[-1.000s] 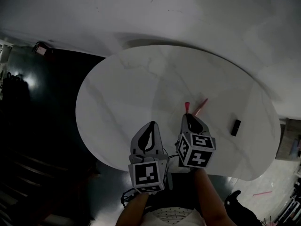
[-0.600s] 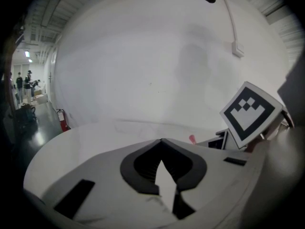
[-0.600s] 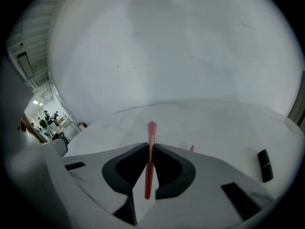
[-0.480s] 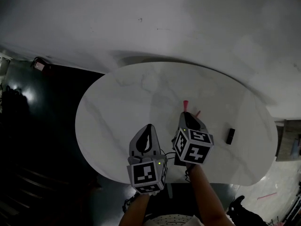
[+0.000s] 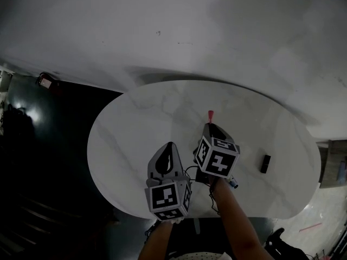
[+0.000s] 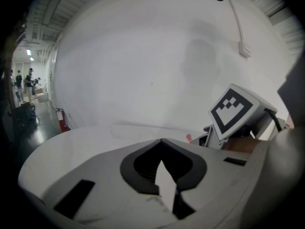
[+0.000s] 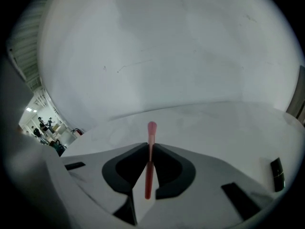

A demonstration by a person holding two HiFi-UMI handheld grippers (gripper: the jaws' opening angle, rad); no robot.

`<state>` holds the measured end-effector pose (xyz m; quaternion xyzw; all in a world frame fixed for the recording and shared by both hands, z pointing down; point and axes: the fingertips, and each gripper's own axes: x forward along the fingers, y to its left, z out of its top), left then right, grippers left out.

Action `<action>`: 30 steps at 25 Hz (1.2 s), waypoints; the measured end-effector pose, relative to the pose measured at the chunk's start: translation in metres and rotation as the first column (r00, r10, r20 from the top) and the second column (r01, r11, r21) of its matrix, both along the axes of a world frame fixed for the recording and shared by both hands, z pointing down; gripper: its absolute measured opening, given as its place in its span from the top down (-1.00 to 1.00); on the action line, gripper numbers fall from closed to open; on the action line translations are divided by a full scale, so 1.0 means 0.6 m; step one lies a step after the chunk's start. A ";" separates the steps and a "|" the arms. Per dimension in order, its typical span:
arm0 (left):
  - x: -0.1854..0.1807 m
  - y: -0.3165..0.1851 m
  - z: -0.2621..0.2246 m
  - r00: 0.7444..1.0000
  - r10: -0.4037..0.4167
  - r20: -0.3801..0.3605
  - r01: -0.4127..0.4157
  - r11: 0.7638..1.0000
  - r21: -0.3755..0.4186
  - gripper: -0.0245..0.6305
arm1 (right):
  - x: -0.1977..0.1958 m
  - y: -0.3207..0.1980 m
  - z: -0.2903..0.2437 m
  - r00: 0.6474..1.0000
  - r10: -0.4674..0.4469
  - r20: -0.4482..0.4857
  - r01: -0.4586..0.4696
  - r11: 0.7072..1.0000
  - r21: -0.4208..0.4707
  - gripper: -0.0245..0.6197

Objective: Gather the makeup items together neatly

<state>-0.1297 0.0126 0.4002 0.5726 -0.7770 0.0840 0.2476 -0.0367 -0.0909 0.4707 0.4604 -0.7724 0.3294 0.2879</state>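
Right gripper (image 7: 150, 146): clenched on the pink stick (image 7: 150, 171). The stick runs along the jaw line, and its rounded tip pokes out beyond the jaw tips.
Left gripper (image 6: 162, 142): closed on nothing. The jaw tips meet, and I see only bare table past them.
Pink stick, location: in my right gripper, over the middle of the table (image 5: 135, 123). I cannot tell whether its tip touches the surface.
Black tube (image 5: 265, 163): lies alone on the table toward its right side, well apart from the stick and from both grippers.
Gripper positions: side by side over the near half of the table, the left one nearer to me.
Done: I judge that one item is picked up and in hand. Nothing is grouped yet.
Left to do: set the stick down just beside the black tube, or bring the tube to the stick, then line the two up neatly.
Other items: I find no further makeup in any view. The table edge under my hands is hidden.
Risk: I judge that the stick is thin and may roll or pivot on release.
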 end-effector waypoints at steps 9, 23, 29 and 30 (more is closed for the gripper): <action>-0.005 0.000 0.014 1.000 -0.004 0.002 0.004 1.000 -0.026 0.80 | -0.033 -0.010 0.043 0.998 -0.032 -0.045 0.030 0.999 -0.041 0.72; -0.010 0.017 0.032 1.000 -0.025 -0.003 0.024 0.998 -0.055 0.80 | -0.036 -0.007 0.095 0.995 0.047 -0.083 -0.058 0.990 -0.132 0.72; -0.005 0.016 0.033 1.000 -0.017 -0.010 0.016 0.998 -0.054 0.80 | -0.037 -0.005 0.095 0.993 0.040 -0.110 -0.057 0.987 -0.153 0.70; -0.003 0.016 0.033 1.000 -0.015 -0.011 0.014 0.998 -0.054 0.80 | -0.037 -0.006 0.095 0.993 0.039 -0.115 -0.057 0.986 -0.156 0.70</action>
